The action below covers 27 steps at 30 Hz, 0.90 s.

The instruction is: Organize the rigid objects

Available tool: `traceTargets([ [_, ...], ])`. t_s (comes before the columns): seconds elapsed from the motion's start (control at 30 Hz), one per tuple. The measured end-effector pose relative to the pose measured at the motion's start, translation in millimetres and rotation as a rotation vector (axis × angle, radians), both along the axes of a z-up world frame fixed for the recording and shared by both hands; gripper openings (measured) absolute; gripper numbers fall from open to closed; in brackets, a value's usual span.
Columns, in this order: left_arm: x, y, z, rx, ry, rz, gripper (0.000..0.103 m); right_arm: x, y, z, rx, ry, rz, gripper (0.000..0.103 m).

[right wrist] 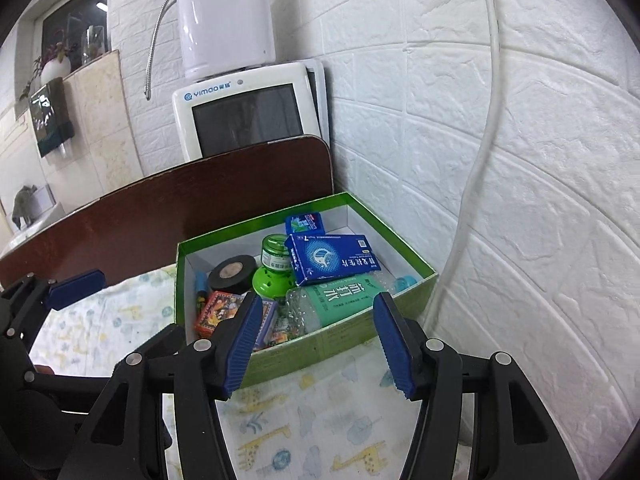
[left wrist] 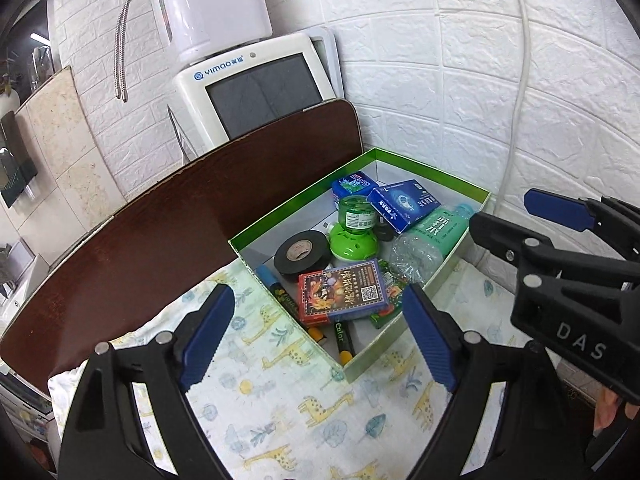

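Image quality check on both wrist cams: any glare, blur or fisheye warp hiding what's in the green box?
Left wrist: sharp in the centre, the card box and black tape roll readable; mild sheen on the brown board; wall lines bow hard toward the dark corners. Right wrist: dimmer inside the green box, the right tool blocking its near edge; blue carton text still legible.

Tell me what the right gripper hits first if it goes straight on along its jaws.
Probably the near wall of the green box: it lies between the open jaws of the right gripper, just ahead. If the approach clears the rim, the plastic bottle inside comes next. Depth is unclear in the fisheye view.
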<state>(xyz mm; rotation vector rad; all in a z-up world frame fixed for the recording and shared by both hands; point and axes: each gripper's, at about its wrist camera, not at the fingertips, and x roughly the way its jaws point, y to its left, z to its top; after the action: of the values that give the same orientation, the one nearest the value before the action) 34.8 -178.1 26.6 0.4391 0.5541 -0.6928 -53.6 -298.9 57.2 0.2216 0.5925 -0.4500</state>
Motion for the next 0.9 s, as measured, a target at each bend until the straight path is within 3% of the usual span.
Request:
traceTargets([
  [0.9,-28.6,23.1,9.9,-0.041,-0.022,-0.026,0.088,-45.7,9.2,1.0,0.000,0.020,-0.059,0.060],
])
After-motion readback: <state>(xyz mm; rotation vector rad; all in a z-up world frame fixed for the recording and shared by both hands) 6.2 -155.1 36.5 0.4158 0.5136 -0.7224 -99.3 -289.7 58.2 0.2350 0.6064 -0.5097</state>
